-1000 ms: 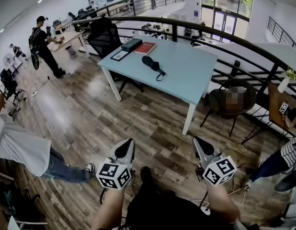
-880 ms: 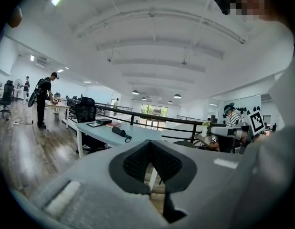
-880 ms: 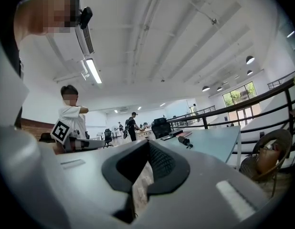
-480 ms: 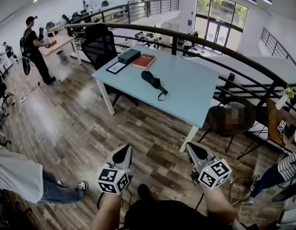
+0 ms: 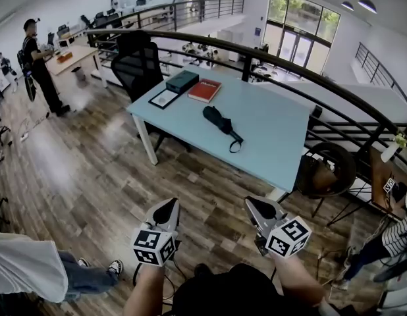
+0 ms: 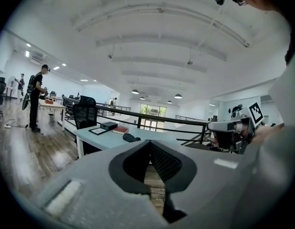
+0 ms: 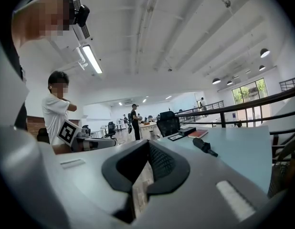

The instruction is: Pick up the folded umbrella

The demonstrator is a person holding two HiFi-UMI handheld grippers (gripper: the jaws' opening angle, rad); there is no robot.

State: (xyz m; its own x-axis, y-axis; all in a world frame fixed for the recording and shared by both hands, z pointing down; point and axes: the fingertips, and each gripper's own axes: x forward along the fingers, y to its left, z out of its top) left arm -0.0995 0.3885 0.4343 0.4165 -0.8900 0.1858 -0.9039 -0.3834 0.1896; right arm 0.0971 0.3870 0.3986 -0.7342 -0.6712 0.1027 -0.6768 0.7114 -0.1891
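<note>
Head view is showing my left tool (image 5: 166, 207) and right tool (image 5: 257, 207) clenched empty, far from the black folded umbrella (image 5: 220, 120) on the pale-blue table (image 5: 272, 133); I'm judging this the approach, next needing reach and opening

Bright daylight enters by the windows (image 5: 302, 25) beside a ceiling strip light (image 7: 91, 58), the wood floor (image 5: 55, 157) shows glare, and the edges bend with fisheye distortion.
</note>
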